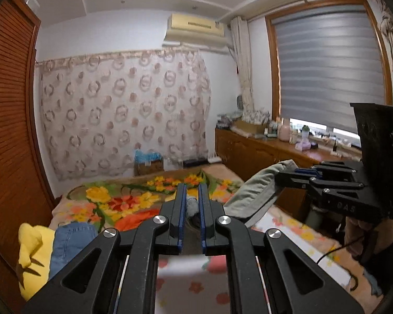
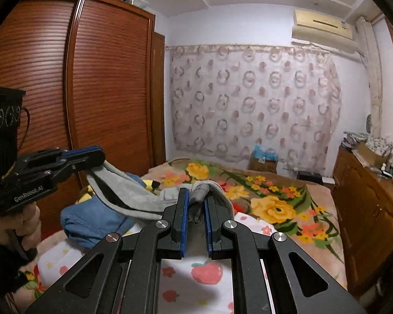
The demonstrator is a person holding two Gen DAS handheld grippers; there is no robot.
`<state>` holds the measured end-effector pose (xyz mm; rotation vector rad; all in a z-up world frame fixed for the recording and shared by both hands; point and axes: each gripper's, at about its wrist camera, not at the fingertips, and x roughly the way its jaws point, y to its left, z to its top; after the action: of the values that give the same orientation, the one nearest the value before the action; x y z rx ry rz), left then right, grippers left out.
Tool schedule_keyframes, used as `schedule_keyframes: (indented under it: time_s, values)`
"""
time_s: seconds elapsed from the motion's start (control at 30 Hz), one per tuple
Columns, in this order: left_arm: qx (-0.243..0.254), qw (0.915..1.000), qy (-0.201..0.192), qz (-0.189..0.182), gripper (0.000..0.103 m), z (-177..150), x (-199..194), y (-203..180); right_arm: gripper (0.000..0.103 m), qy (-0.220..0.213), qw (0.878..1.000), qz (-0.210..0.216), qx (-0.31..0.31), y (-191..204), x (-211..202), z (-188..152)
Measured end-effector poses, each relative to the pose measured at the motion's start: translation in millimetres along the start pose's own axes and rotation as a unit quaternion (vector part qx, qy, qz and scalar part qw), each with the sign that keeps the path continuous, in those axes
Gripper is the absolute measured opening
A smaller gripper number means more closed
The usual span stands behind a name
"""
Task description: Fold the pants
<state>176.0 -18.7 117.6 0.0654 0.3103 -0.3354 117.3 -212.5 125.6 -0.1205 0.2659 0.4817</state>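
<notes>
Grey pants (image 1: pixel 254 193) hang in the air above the bed, stretched between both grippers. In the left wrist view my left gripper (image 1: pixel 191 187) is shut on a bunched grey edge of the pants, which pokes out between its blue pads. My right gripper (image 1: pixel 277 176) stands to the right, shut on another part of the cloth. In the right wrist view the right gripper (image 2: pixel 196 193) pinches a grey fold, and the pants (image 2: pixel 123 191) sag leftward to the left gripper (image 2: pixel 102 157), held by a hand. The lower part of the pants is hidden below the fingers.
A floral blanket (image 1: pixel 118 204) covers the bed, with a strawberry-print sheet (image 2: pixel 204 274) nearer me. Blue jeans (image 2: pixel 91 222) and a yellow garment (image 1: pixel 34 251) lie at the bed's left side. A slatted wooden wardrobe (image 2: pixel 104 78) stands left, a cluttered wooden cabinet (image 2: pixel 366 209) right.
</notes>
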Motion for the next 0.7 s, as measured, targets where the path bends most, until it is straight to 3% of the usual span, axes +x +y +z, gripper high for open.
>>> schedule_keyframes:
  time_s: [0.27,0.7]
  values:
    - [0.003,0.998,0.064,-0.003,0.01,-50,15,-7,0.011,0.096,0.995,0.02,0.023,-2,39,-43]
    - [0.005,0.9959,0.086,-0.025,0.01,-87,-23,-29,0.011,0.135,0.99,0.024,0.021,-2,20,-34]
